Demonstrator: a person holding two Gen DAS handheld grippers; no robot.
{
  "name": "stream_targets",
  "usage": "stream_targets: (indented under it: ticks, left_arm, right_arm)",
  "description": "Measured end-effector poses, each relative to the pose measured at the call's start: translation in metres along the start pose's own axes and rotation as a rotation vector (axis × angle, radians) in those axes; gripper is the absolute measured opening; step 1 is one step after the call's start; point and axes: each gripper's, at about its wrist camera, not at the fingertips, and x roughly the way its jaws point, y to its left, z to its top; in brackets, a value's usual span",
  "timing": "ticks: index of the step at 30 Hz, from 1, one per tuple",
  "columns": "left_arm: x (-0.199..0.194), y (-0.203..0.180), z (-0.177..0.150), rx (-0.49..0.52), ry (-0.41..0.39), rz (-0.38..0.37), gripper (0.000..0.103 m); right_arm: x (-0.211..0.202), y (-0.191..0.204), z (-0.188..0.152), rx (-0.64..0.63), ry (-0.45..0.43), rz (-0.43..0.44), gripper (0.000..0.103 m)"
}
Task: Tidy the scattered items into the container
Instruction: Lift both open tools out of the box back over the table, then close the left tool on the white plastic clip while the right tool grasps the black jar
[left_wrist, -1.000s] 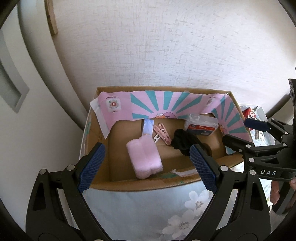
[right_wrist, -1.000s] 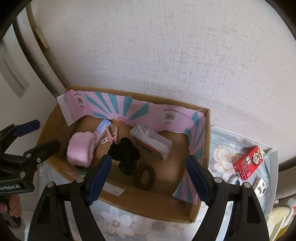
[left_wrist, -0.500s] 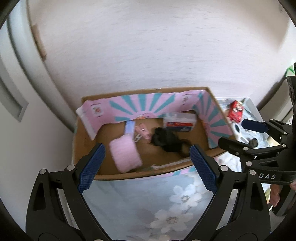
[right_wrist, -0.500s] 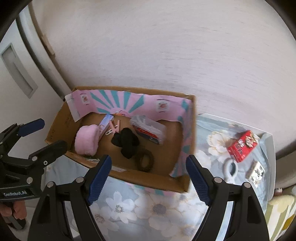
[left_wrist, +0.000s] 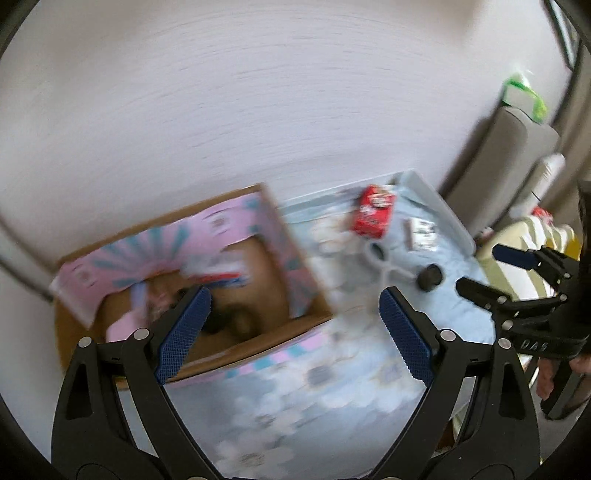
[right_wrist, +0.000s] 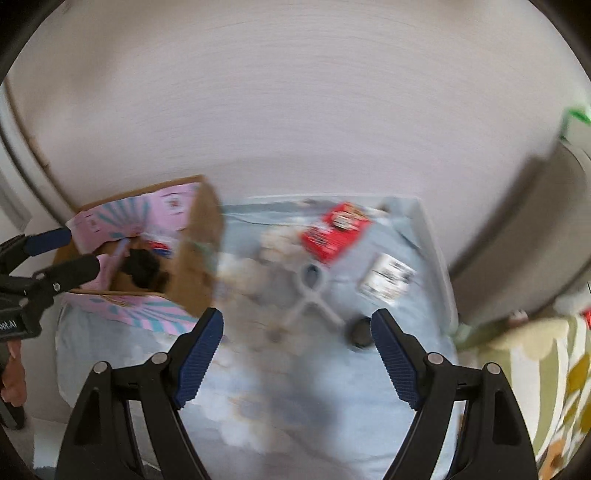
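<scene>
Cardboard box (right_wrist: 192, 266): the container, at the left end of the floral cloth (right_wrist: 295, 387) against the wall; open top up so things can be dropped in from above. A pink and teal printed liner (left_wrist: 173, 240) stands along its inner walls.
Right gripper (right_wrist: 297, 349): jaws spread wide and empty, nothing between the blue pads; held above the cloth and aimed at the loose items, which I judge is to line up a pick.
Left gripper (left_wrist: 293, 328): jaws also wide apart and empty; it hangs over the near right corner of the box, clear of the right gripper's side, likely waiting.
Small dark round object (right_wrist: 360, 330): just beside the right gripper's right pad, the closest loose item; too blurred to name.
Pale scissors-shaped item (right_wrist: 310, 291): lies flat on the cloth ahead of the right jaws, loop end pointing away; probably a clip or tongs.
Red packet (right_wrist: 334, 230): further out, near the wall, flat on the cloth.
White labelled packet (right_wrist: 386, 278): right of the red one, apart from it.
Inside the box: a black bundle (right_wrist: 142, 264), something pink (left_wrist: 122, 328) and a clear case with a red label (left_wrist: 218, 275) already lie on the bottom, so part of the tidying looks done.
Remaining: four items still outside, all right of the box.
</scene>
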Motion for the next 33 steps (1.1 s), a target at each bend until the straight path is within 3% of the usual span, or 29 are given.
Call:
stream_targets:
  ticks: [4,12,25,33]
  left_arm:
    - [0.019,-0.043,0.016,0.054,0.022,-0.053,0.093]
    - [0.082,-0.099,0.029,0.055,0.155,-0.075,0.093]
    - [0.180,-0.096,0.021,-0.128,0.258,-0.008,0.093]
    - [0.202,-0.093,0.011,-0.144,0.272,0.022,0.093]
  right_arm:
    - [-0.001,-0.030,-0.014,0.040,0.009,-0.034,0.079]
    - [0.019,-0.066,-0.045,0.071,0.045,-0.045,0.079]
    - [0.067,-0.073,-0.062,-0.002,0.027,0.006,0.079]
    - [0.090,-0.071,-0.052,-0.036,0.017,0.010,0.079]
